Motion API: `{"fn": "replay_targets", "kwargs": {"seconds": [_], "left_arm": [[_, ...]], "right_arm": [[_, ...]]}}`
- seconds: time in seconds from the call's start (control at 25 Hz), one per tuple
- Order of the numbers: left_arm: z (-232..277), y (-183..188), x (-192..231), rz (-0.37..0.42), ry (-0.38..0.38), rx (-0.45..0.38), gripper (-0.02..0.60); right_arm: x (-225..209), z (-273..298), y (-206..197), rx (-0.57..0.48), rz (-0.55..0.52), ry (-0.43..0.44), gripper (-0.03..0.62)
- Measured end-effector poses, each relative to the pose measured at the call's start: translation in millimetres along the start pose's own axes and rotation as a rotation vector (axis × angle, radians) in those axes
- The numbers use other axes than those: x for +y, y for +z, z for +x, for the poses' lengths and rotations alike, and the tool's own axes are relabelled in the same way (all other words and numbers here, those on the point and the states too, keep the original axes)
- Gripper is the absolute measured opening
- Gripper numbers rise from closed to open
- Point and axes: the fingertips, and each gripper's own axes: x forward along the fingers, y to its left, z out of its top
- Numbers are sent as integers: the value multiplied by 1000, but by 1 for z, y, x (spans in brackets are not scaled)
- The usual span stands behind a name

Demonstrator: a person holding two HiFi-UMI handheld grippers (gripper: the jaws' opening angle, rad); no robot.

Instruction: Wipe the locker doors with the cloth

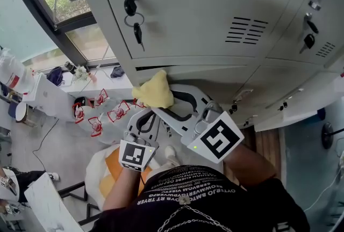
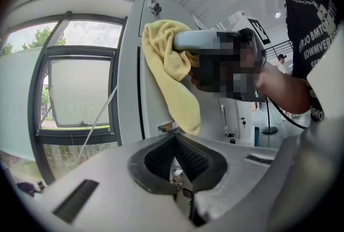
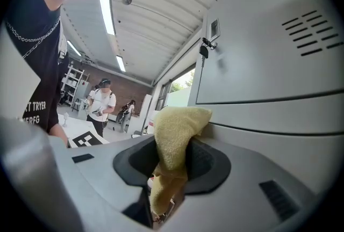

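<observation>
- Jaws of the right gripper [image 3: 171, 169] pinch the yellow cloth [image 3: 174, 129], leaving a wad bunched past the tips so that soft fabric, not plastic, meets the metal.
- In the head view the wad appears pressed to the lower edge of the locker door [image 1: 204, 11], at 11 o'clock from that gripper's marker cube [image 1: 216, 140].
- Jaws of the left gripper [image 2: 177, 169] are pressed together on nothing; it hangs at 7 o'clock of the cloth, seemingly kept out of the wiping path.
- Keys [image 1: 134, 16] dangle at 12 o'clock above the cloth, so an upward stroke would likely snag them.
</observation>
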Motion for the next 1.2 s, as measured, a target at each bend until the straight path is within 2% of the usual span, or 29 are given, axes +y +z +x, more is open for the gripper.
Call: {"fn": "replay_targets", "kwargs": {"seconds": [0.16,0.72,1.2], "left_arm": [[-4,2,-1,1,6,-12,5],[-13,-2,-22,-17,17,22,5],[-13,-1,-48,-23,13,21,5]], "right_arm": [[-7,-8,0,-4,2,-20,117],[-30,-42,-6,12,17,-87,117],[-60,-91,-15,43,7,-176,118]]}}
